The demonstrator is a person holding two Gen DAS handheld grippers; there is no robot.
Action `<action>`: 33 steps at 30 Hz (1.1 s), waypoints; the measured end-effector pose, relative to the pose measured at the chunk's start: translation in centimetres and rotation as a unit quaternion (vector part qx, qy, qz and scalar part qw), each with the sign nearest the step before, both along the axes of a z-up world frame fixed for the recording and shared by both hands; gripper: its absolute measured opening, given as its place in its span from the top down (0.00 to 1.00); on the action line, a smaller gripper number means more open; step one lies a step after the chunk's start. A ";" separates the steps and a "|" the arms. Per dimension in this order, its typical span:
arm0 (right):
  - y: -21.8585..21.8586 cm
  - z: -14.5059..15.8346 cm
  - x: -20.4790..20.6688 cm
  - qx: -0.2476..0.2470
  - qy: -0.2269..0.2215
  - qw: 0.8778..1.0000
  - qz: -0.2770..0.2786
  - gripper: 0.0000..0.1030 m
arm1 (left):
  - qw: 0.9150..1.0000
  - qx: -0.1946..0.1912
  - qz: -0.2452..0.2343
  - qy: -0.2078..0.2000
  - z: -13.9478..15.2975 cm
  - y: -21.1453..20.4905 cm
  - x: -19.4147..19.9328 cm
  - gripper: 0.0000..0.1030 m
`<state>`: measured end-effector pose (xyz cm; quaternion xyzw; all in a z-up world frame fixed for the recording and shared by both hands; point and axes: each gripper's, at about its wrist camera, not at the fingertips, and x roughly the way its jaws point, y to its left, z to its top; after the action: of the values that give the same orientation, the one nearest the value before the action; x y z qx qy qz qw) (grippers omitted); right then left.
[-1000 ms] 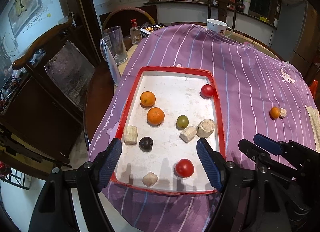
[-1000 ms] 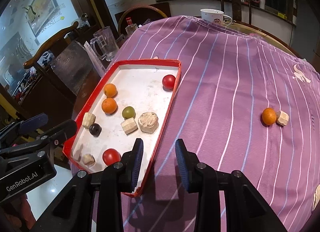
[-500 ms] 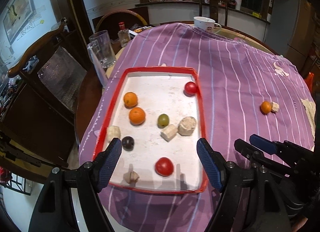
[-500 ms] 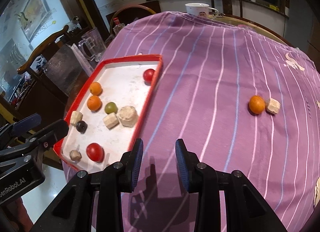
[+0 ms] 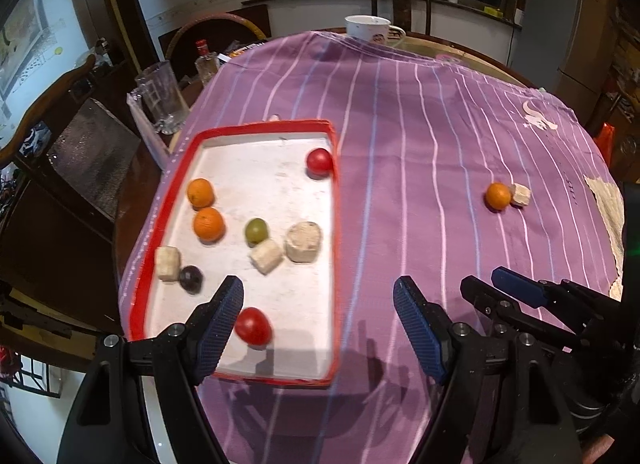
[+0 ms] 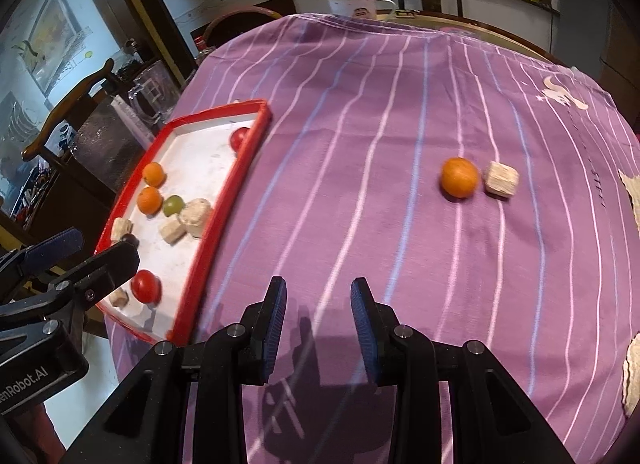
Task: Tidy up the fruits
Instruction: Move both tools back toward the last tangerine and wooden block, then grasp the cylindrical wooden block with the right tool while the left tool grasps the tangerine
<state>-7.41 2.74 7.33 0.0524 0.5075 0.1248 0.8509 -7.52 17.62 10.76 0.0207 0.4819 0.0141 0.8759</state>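
The orange (image 6: 459, 177) sits on the purple cloth (image 6: 340, 192) touching a pale block (image 6: 501, 179), well apart from the red tray (image 5: 335, 248). Both grippers' fingers (image 6: 274, 324) stand apart, empty. A narrow right grasp could nudge the orange rolling or catch the block.

Each tool is black moulded plastic with angular arms, silver screw heads at the joints, and two fingers faced with ribbed blue pads: left tool (image 5: 318, 330), right tool (image 6: 318, 326). White "GenRobot.AI" lettering marks the left tool's body, lower left of the right wrist view.
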 end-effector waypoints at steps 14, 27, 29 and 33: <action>-6.6 -1.4 -0.3 0.003 0.021 0.999 -0.027 0.64 | 0.999 -0.008 -0.014 0.032 -2.0 -5.5 0.3 0.25; -14.6 -1.3 2.0 0.000 0.004 0.996 -0.087 0.64 | 0.998 -0.020 -0.002 0.057 -3.9 -8.0 0.4 0.25; -15.7 -1.2 3.0 -0.002 -0.003 0.996 -0.093 0.64 | 0.998 -0.023 0.001 0.060 -4.1 -8.2 0.5 0.25; -15.7 -1.1 5.6 -0.012 -0.017 0.998 -0.061 0.64 | 0.998 -0.029 0.005 0.064 -4.5 -8.4 0.8 0.25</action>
<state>-1.83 -12.92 6.22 0.0714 0.4905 0.0675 0.8659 -6.77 9.23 6.25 -0.0066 0.5371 0.0032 0.8435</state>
